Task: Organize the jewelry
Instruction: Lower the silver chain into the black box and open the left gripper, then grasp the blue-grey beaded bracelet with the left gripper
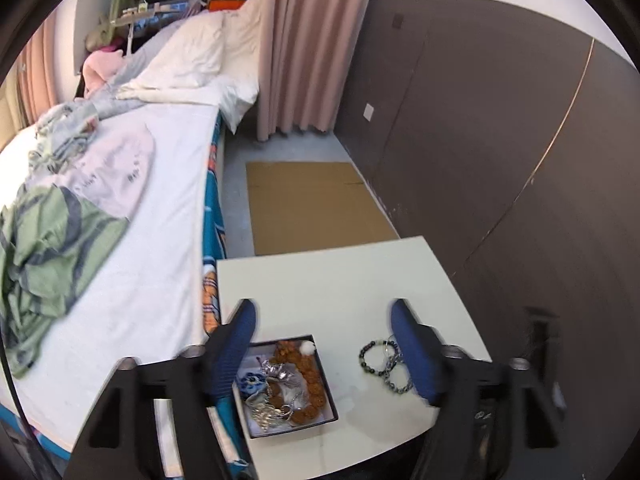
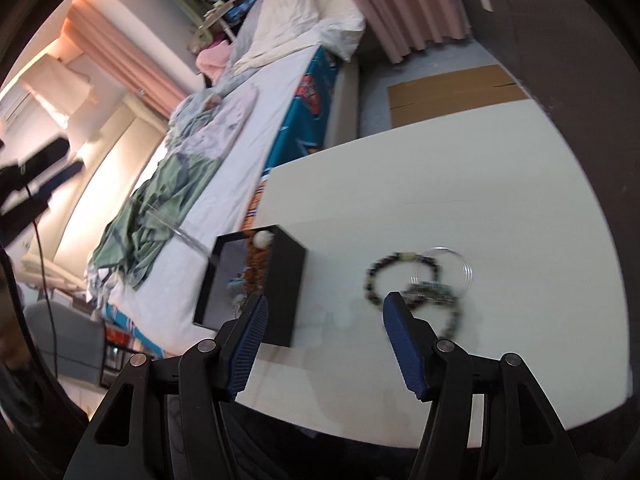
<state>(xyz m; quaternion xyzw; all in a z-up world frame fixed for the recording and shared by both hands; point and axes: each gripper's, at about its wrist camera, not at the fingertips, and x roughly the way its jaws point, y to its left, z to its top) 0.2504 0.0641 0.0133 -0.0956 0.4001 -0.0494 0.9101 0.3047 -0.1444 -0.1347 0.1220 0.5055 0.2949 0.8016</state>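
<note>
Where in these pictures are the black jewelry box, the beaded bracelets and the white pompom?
black jewelry box (image 2: 286,288), right wrist view, on its dark outer side wall.
beaded bracelets (image 1: 370,356), left wrist view, on the dark beads of the left loop.
white pompom (image 1: 307,347), left wrist view, on its fluffy middle.

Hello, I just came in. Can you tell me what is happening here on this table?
A person holds a gripper in each hand and is sorting jewelry on a white table beside a bed. A black box already holds orange beads and silver pieces. Several beaded bracelets lie loose on the table, right of the box. The left gripper and the right gripper are both open and hold nothing.
</note>
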